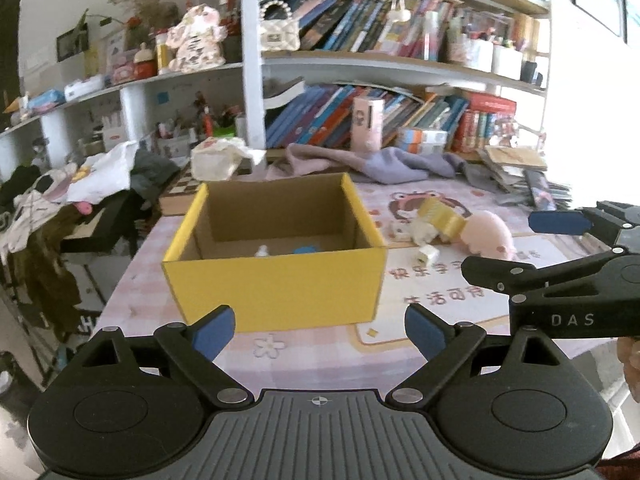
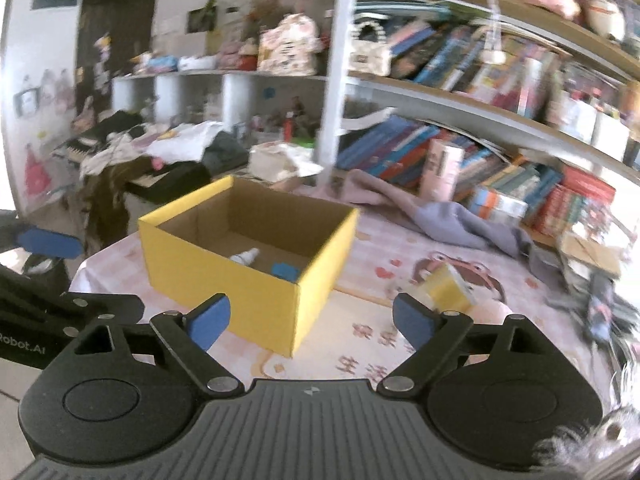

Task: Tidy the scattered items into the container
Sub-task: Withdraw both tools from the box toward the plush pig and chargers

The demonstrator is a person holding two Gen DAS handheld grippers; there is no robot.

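Your left gripper holds its blue-padded fingers spread wide with nothing between them, hovering just short of the yellow cardboard box. Your right gripper is likewise spread and empty, its fingers framing the box's near corner. The box stands open-topped toward the left edge of the pink printed tablecloth, and inside it lie a small white bottle and a blue item. To its right, toward the table's middle, sit a yellow tape roll, a pink plush toy touching it, and a small white cube just in front of them.
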